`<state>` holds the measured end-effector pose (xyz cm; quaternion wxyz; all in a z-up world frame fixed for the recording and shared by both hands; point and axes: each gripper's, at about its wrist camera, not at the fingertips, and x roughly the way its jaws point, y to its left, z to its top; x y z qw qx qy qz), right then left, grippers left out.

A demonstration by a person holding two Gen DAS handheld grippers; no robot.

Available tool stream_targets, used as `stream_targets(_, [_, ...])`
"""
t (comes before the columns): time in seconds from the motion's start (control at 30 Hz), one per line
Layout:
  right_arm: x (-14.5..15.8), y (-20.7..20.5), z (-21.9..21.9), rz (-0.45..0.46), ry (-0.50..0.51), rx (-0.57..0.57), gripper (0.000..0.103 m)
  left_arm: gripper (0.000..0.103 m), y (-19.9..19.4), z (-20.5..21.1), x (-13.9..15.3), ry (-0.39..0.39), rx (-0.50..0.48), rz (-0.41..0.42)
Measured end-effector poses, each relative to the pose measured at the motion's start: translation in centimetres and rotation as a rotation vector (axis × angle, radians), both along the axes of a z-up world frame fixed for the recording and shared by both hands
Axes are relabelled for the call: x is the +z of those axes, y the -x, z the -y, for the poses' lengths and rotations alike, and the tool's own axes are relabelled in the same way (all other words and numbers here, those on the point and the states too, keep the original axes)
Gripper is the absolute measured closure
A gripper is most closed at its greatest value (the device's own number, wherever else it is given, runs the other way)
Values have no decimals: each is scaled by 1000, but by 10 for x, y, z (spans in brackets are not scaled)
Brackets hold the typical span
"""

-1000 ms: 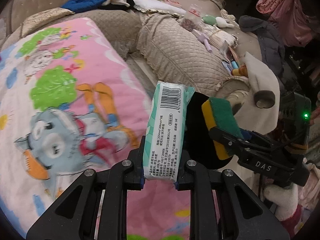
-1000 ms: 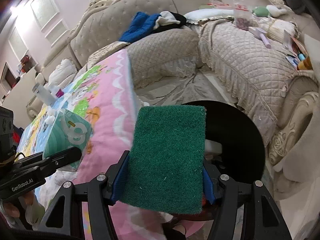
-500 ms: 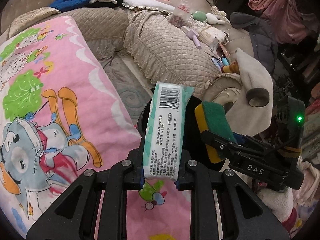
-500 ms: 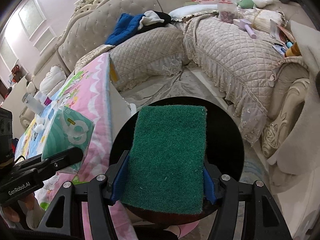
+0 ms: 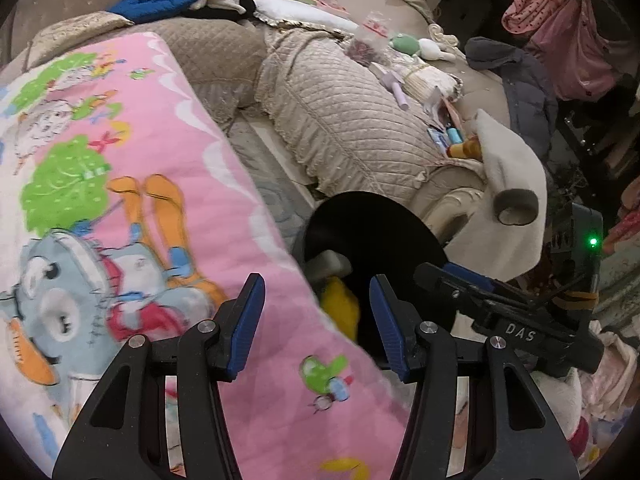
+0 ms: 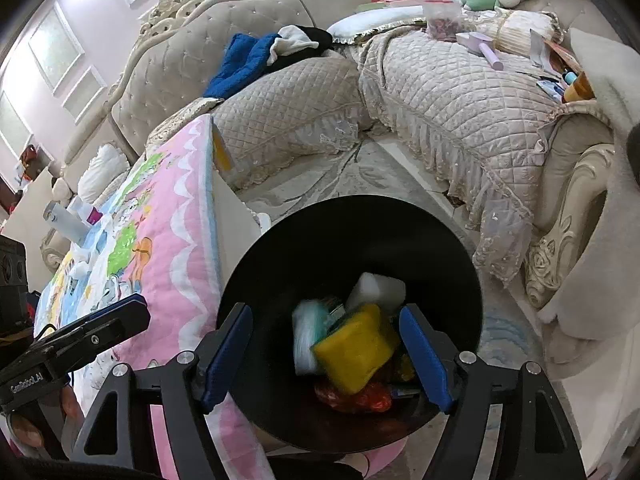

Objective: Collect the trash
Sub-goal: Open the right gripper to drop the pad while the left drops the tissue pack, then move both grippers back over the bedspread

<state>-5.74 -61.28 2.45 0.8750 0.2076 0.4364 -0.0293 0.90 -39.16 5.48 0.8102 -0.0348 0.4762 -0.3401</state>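
Observation:
A black round trash bin (image 6: 440, 240) stands on the floor beside the pink cartoon blanket (image 6: 168, 248). Inside it lie a yellow sponge (image 6: 352, 352), a pale green tissue pack (image 6: 306, 332), a white block (image 6: 376, 288) and a red wrapper (image 6: 352, 398). My right gripper (image 6: 326, 354) is open and empty directly above the bin. My left gripper (image 5: 316, 324) is open and empty over the blanket's edge, with the bin (image 5: 380, 224) just ahead; the yellow sponge (image 5: 342, 304) shows inside. The right gripper's finger (image 5: 460, 284) crosses the left wrist view.
A beige quilted sofa (image 6: 460, 92) with toys, a lilac brush (image 6: 486, 50) and clutter curves behind the bin. Blue clothing (image 6: 244, 60) lies on the sofa back. A white fleece (image 5: 508, 184) drapes the carved armrest. Bottles (image 6: 66, 220) stand on the blanket at far left.
Both grippers opened. The tissue pack left my left gripper and the green-and-yellow sponge left my right gripper; both now lie in the bin.

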Motion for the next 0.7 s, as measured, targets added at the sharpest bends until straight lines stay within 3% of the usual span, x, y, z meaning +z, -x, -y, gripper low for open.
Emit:
stream_targets(0.27, [9, -7, -28, 18, -5, 58, 29, 50, 4, -40, 8, -85, 95, 77])
stream_targets(0.7, [26, -37, -121, 40, 14, 242, 29, 50, -12, -138, 14, -123, 274, 82])
